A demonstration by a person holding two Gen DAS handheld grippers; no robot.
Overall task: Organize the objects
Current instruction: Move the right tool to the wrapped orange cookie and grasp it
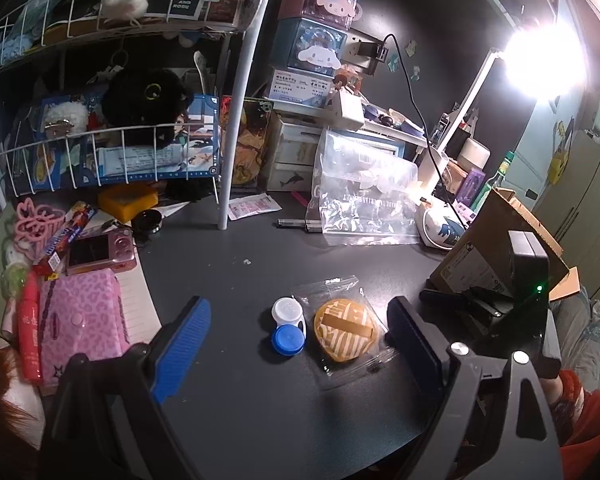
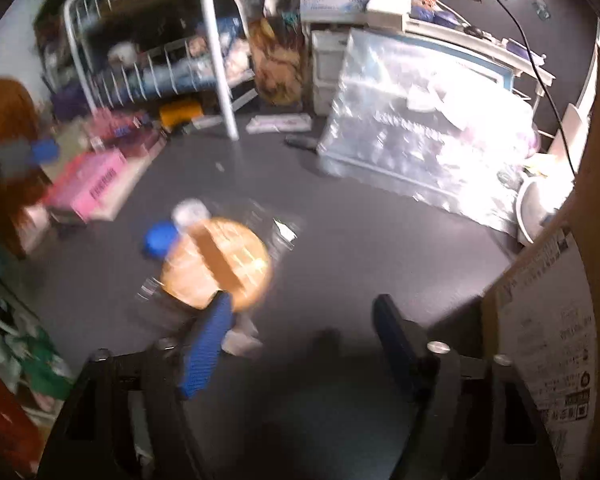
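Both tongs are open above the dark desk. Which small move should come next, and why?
Probably lower the left tongs around the round orange item in its clear wrapper and close. It lies flat between the open jaws, beside the white and blue contact lens case, and nothing holds it. The right tongs view is blurred.

Round orange puff with pale stripes and a tan band across its face (image 1: pixel 345 329), sealed in a clear crinkled packet, lying flat on the dark desk surface (image 1: pixel 240 288). Just to its left, touching the packet edge, a small contact lens case (image 1: pixel 288 325) with one white cap and one blue cap, both screwed on, white cap farther away, blue cap nearer. Same pair blurred in the right wrist view, blue cap (image 2: pixel 161 239) peeking out beside the orange disc (image 2: pixel 216 262).
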